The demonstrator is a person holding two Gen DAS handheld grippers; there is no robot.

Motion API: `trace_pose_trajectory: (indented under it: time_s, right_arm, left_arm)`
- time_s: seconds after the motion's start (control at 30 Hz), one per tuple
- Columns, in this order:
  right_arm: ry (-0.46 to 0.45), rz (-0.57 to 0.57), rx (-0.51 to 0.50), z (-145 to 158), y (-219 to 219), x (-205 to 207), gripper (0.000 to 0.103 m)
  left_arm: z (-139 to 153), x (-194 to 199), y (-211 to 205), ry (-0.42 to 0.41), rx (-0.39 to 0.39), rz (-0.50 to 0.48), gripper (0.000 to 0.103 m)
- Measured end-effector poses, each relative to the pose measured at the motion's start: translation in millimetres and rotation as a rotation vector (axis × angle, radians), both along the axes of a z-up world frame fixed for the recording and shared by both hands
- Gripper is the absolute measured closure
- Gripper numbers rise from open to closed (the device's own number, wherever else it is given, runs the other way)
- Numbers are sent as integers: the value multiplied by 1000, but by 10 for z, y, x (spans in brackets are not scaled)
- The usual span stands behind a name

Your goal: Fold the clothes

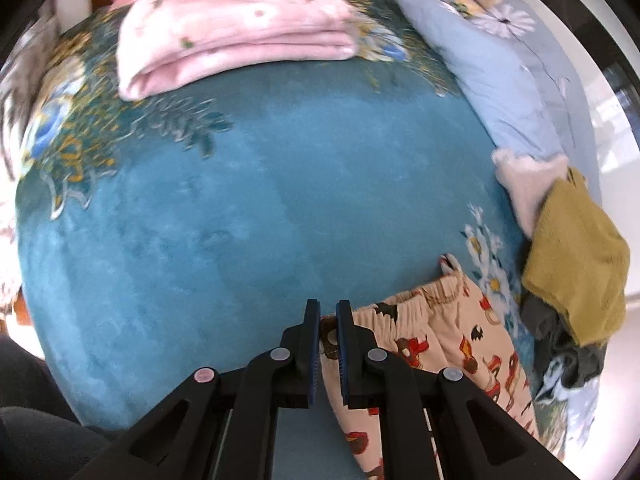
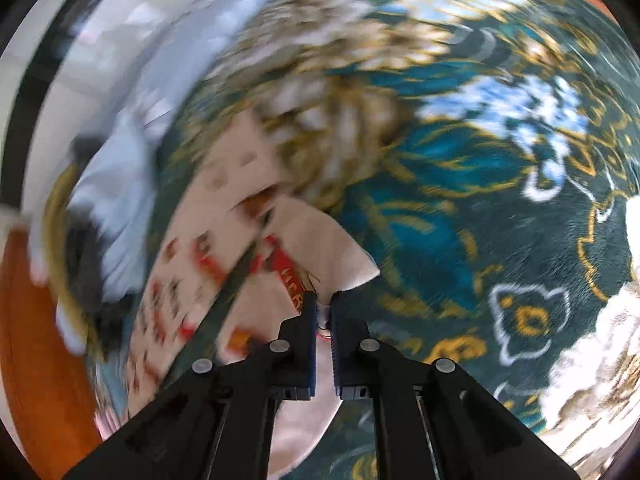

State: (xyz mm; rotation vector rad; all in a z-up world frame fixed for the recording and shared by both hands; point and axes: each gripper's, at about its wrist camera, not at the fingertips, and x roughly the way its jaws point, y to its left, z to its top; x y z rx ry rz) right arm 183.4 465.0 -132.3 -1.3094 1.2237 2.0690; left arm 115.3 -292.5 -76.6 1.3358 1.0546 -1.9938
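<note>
Cream patterned pants (image 1: 436, 344) with red and brown cartoon prints lie on a teal floral blanket (image 1: 248, 208). My left gripper (image 1: 328, 312) is shut on the waistband end of the pants, low over the blanket. In the right wrist view, which is blurred, my right gripper (image 2: 325, 300) is shut on a hem edge of the same pants (image 2: 224, 248), which stretch away to the left.
A folded pink garment (image 1: 224, 32) lies at the far side of the blanket. A light blue quilt (image 1: 504, 76) runs along the right. A mustard garment (image 1: 576, 264) and dark clothes (image 1: 560, 344) are piled at the right edge. Orange wood (image 2: 36, 340) shows beyond the bed.
</note>
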Motion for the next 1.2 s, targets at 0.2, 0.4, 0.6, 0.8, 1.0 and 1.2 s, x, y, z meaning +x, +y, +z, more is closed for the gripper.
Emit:
trace_pose_trajectory:
  time_s: [0.2, 0.4, 0.6, 0.8, 1.0, 1.2]
  right_arm:
    - [90, -46, 73, 331, -47, 538, 97]
    - [-54, -68, 85, 64, 136, 773, 97]
    - [-69, -112, 101, -39, 404, 880, 66]
    - [-24, -68, 190, 188, 528, 455, 61]
    - [-17, 305, 249, 226, -110, -908, 58]
    - [-120, 419, 353, 74, -334, -1846, 58]
  left_arm:
    - [180, 138, -122, -1, -110, 72, 103]
    - [91, 20, -65, -4, -44, -5, 100]
    - [-48, -12, -138, 45, 111, 11, 95]
    - [-109, -389, 117, 45, 119, -107, 64]
    - [-6, -898, 348, 47, 27, -273, 44]
    - [-110, -1404, 448, 3, 13, -379, 34]
